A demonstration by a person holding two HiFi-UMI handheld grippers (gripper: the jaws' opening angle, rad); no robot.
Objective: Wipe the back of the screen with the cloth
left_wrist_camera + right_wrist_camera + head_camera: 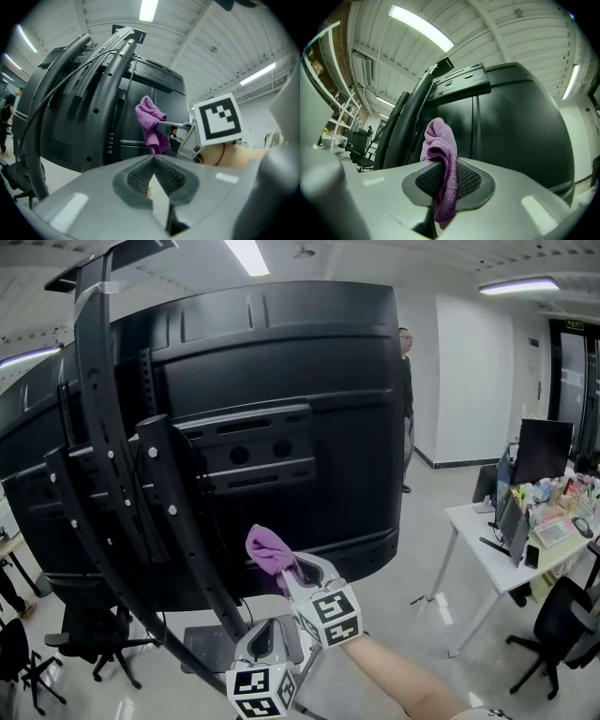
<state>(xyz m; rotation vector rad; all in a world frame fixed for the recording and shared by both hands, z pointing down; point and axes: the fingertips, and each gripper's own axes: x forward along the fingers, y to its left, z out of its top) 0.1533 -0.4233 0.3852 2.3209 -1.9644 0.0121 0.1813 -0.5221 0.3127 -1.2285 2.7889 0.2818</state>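
Note:
The back of a large black screen (281, 409) on a black stand (122, 484) fills the head view. My right gripper (292, 570) is shut on a purple cloth (270, 554), which is bunched at its tips and held up at the lower part of the screen's back (511, 126). The cloth (440, 154) hangs down between the shut jaws in the right gripper view. My left gripper (272, 645) is lower, below the right one, shut with nothing between its jaws (151, 164). From the left gripper view the cloth (151, 123) shows ahead.
A grey stand base (211, 645) lies on the floor under the screen. A white desk (497, 549) with a monitor and clutter stands at the right, with an office chair (562, 624) by it. More chairs (28, 662) are at the lower left.

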